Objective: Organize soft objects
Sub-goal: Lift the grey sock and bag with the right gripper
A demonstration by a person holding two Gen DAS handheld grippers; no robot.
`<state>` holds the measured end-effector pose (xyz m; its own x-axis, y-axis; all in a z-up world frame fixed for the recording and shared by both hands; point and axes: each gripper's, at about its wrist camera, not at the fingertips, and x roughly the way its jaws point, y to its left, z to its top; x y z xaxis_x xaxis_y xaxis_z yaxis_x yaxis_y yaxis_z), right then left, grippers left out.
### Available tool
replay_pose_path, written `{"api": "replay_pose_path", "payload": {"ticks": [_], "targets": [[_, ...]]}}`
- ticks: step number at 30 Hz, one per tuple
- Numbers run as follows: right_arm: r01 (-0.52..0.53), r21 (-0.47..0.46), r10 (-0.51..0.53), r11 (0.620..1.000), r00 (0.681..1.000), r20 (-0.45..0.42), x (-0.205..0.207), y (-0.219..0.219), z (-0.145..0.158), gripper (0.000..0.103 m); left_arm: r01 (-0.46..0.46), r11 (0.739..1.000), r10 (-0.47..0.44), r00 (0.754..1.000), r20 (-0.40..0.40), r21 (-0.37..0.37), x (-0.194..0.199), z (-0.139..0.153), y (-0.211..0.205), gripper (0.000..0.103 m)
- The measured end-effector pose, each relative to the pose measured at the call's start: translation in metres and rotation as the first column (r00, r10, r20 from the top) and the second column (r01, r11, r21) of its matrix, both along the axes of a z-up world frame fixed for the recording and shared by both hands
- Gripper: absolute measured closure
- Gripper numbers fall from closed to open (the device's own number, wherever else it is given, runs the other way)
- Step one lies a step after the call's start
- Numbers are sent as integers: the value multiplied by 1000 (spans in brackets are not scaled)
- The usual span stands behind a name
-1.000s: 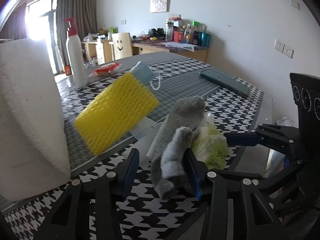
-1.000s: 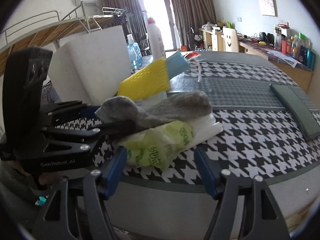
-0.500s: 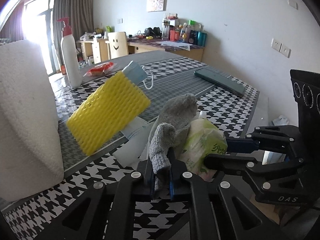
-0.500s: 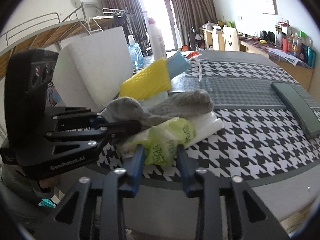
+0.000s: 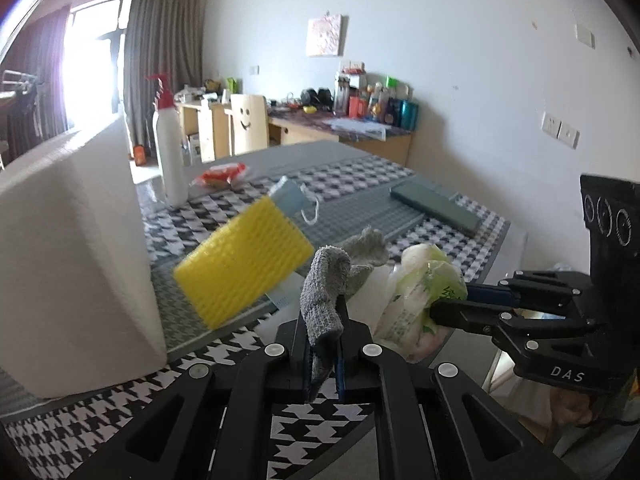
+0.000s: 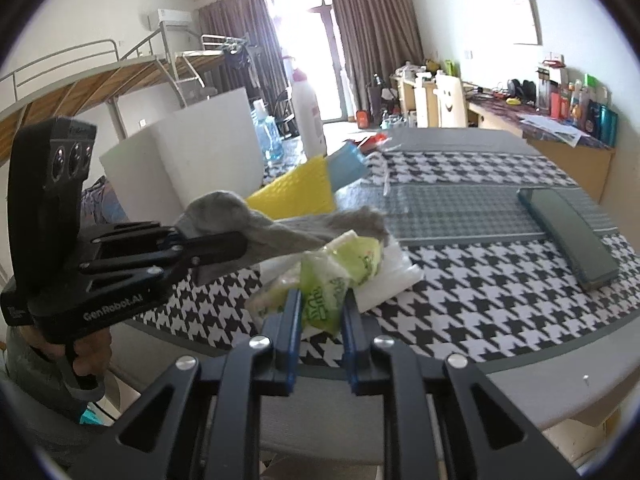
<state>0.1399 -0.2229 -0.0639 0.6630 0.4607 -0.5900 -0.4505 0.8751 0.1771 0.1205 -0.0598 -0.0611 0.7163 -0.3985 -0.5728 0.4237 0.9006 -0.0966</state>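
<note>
- Since the earlier frames both sets of jaws have gone from spread wide to clamped, and the soft things now sit higher against the table [image 5: 360, 184].
- Left wrist view: the left gripper [image 5: 323, 344], at lower centre, is pressed together on the grey sock [image 5: 326, 284], whose near end stands up between its fingers while the far end trails back toward the middle of the frame. At right, the right gripper [image 5: 444, 308] bites the green tissue pack [image 5: 424, 292], just beside the sock. A yellow sponge [image 5: 244, 268] leans tilted at centre left, in front of a white foam block [image 5: 72, 248].
- Right wrist view: the right gripper [image 6: 319, 312] at lower centre has the tissue pack [image 6: 324, 300] between its blue pads – the jaws are closing and the wrapper already crumples between them. From the left of the frame the left gripper [image 6: 216, 246] holds the sock [image 6: 280, 230], which drapes over the pack and a white sheet [image 6: 392, 276] beneath it.
- Step in hand, as I judge it: separating two tangled soft items – both grasped, just coming off the cloth. Next, the hands likely need to draw apart so the sock slides clear of the pack without dragging the sheet.
</note>
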Motion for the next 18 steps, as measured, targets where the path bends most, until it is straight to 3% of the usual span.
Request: {"api": "replay_pose_path", "payload": {"ticks": [9, 18], "targets": [[29, 13, -30, 999, 997, 66, -11, 3, 21, 81, -49, 998, 53, 993, 104, -41, -22, 37, 15, 94], [38, 21, -41, 999, 991, 128, -15, 5, 41, 81, -100, 994, 106, 984, 145, -49, -29, 54, 25, 94]]}}
